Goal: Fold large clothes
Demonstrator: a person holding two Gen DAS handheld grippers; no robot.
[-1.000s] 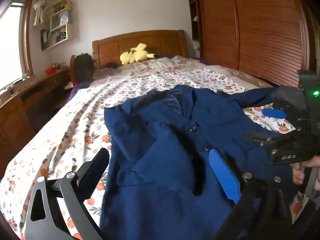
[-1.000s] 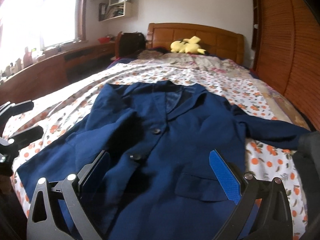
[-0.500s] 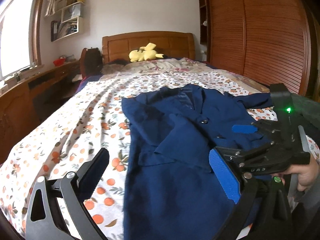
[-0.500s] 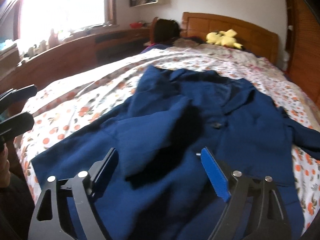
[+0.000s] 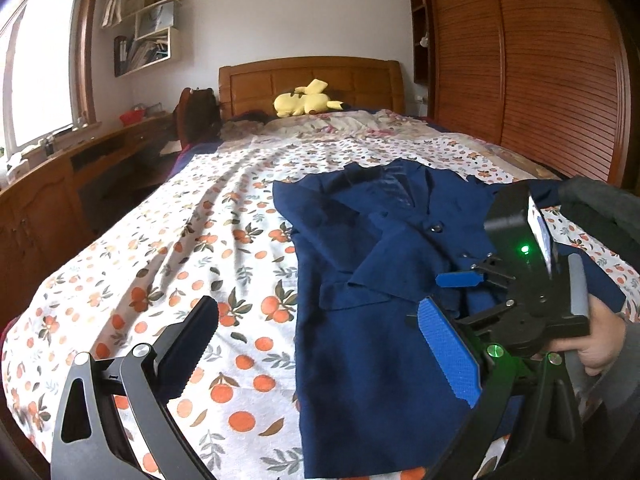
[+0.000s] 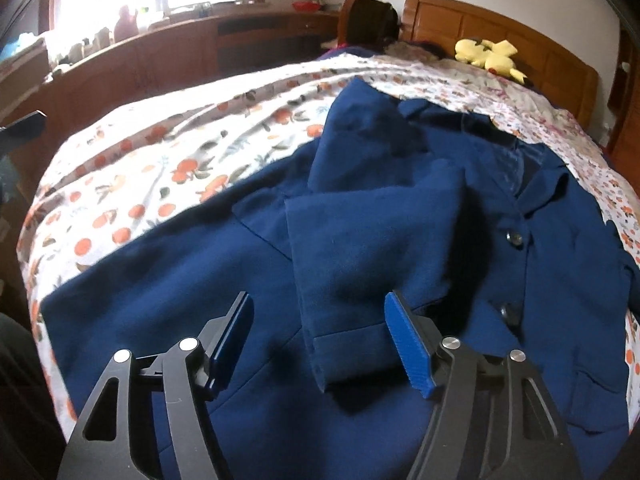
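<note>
1. The navy blue buttoned jacket (image 6: 360, 248) lay face up on the orange-print bed sheet (image 5: 168, 264).
2. One sleeve (image 6: 360, 240) was folded across its front; the far-right sleeve looked unfolded.
3. The right claw (image 6: 320, 340), jaws apart and just narrowing, straddled that cuff ungripped; the left claw (image 5: 320, 356) hung open.

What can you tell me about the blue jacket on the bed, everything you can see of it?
The blue jacket is a navy blazer in matte, wool-like cloth, lying front-up on the orange-print bedspread, collar toward the headboard. It has notched lapels, dark front buttons and a pocket flap. One sleeve is folded across the chest, its cuff pointing to the hem. The right gripper, its jaws just closing, straddles that cuff without pressing it.
</note>
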